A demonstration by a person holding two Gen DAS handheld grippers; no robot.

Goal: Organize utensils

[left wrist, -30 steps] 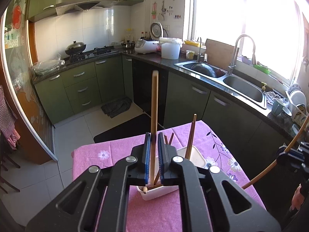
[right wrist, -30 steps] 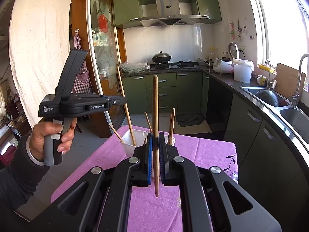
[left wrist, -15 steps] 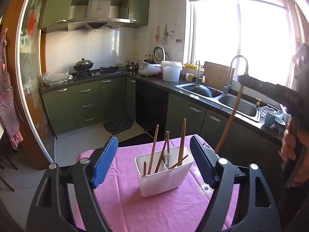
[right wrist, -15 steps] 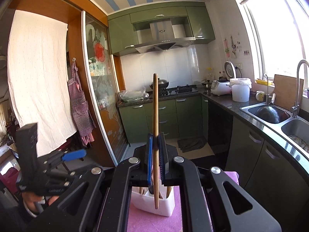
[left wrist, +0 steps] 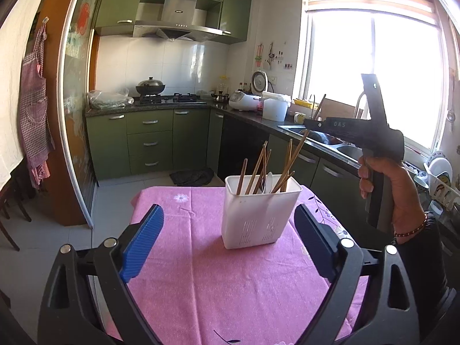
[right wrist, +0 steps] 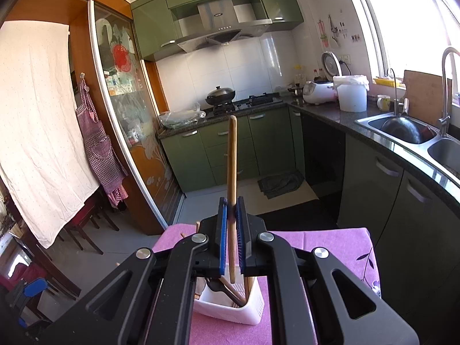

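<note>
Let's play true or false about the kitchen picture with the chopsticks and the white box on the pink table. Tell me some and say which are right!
1. The right gripper is shut on a wooden chopstick. True.
2. The left gripper is holding a chopstick. False: its jaws stand wide open with nothing between them, having just opened.
3. The white utensil holder stands upright on the pink tablecloth. True.
4. The utensil holder is empty. False: several chopsticks stand in it.
5. The held chopstick lies flat on the table. False: it points up, its lower end just above the holder.
</note>
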